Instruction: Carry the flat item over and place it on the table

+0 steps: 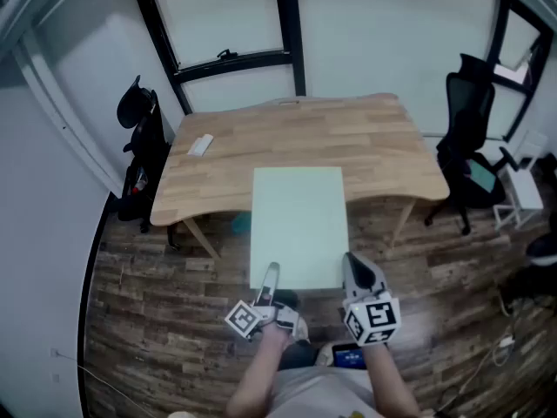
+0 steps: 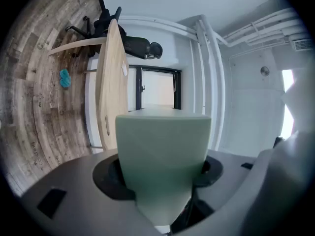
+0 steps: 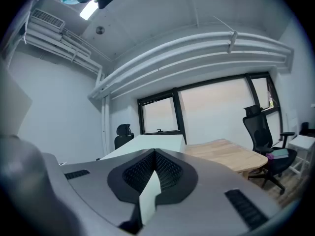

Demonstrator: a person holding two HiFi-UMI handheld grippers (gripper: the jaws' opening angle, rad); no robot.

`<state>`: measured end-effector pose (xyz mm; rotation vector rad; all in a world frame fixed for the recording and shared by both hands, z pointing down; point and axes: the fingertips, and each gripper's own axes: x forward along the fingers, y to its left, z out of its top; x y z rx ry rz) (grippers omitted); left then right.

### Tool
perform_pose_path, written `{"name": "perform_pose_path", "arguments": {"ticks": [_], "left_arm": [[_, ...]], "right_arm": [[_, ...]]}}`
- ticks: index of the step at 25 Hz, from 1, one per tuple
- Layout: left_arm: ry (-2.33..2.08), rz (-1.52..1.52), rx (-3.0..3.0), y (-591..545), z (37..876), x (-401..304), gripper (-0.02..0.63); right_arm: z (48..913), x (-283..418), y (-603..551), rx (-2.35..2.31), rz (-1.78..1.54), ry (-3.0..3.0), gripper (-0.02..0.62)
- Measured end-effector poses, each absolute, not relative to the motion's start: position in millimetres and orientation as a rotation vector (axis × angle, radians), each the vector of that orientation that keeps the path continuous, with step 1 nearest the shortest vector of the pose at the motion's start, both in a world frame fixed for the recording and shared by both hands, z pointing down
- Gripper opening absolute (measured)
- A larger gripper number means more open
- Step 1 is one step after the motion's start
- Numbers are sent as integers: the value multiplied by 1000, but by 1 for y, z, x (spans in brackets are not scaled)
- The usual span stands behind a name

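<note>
I hold a pale green flat board (image 1: 298, 225) by its near edge with both grippers. Its far half hangs over the front of the wooden table (image 1: 348, 138), and its near half sticks out above the floor. My left gripper (image 1: 271, 273) grips the near left corner, where the board (image 2: 162, 151) fills the space between the jaws. My right gripper (image 1: 350, 264) is shut on the near right corner. In the right gripper view the board (image 3: 147, 142) runs edge-on away from the jaws towards the table (image 3: 226, 154). Whether the board touches the tabletop I cannot tell.
A small white object (image 1: 200, 144) lies at the table's left. One black office chair (image 1: 144, 138) stands left of the table, another (image 1: 470, 138) to its right by a white unit (image 1: 522, 185). A teal item (image 1: 241, 225) lies on the wood floor under the table.
</note>
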<state>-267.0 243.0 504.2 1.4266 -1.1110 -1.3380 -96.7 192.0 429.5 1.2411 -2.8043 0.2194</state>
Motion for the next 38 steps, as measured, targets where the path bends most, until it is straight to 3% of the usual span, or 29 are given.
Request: {"name": "perform_pose_path", "arguments": {"ticks": [26, 38], "left_arm": [[-1063, -1338, 1373, 226, 508, -247, 284], [-978, -1217, 1384, 129, 526, -205, 284]], "right_arm": [[433, -74, 180, 1287, 244, -2795, -2], [447, -51, 97, 1381, 294, -2713, -2]]}}
